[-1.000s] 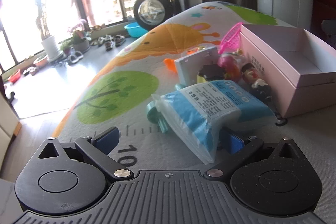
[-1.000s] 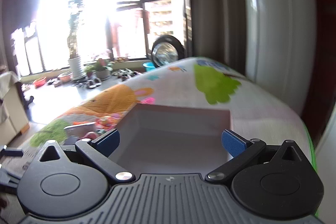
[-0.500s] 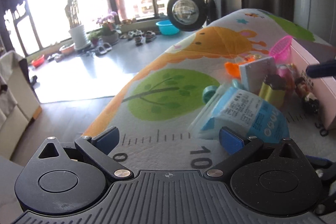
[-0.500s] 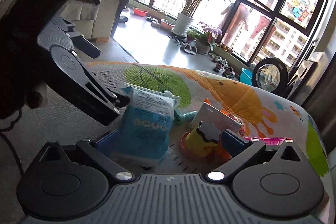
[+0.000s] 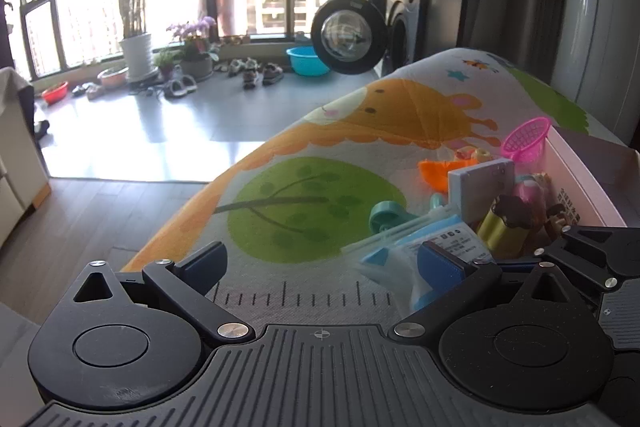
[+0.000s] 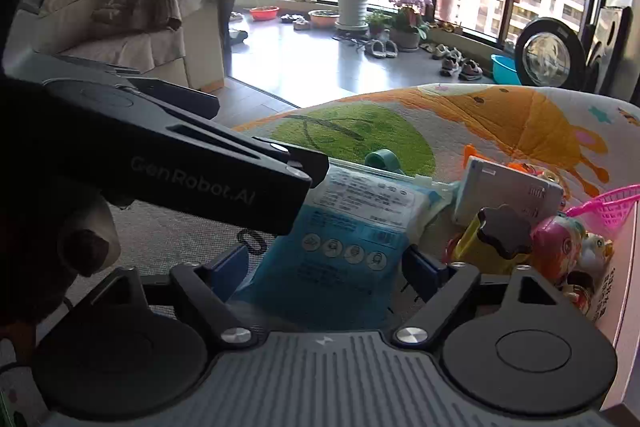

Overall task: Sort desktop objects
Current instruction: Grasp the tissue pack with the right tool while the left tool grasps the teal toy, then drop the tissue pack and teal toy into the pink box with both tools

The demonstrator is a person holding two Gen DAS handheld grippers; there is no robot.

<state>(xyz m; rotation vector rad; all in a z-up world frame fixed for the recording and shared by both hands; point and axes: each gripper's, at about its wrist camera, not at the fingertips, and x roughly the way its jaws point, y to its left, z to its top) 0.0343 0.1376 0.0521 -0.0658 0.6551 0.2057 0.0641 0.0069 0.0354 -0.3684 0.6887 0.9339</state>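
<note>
The right claw [image 6: 324, 267] stands released astride the near end of the blue wipes pack [image 6: 352, 223], whose long axis runs forward between its fingers on the tabletop [image 6: 168, 239], while the released left claw [image 5: 320, 263] has the pack off its right fingertip.

Our right claw [image 6: 326, 267] has swung from above the box down around the blue packet [image 6: 344, 227]; our left claw [image 5: 320, 263] has drawn aside, leaving the packet at its right finger.
</note>
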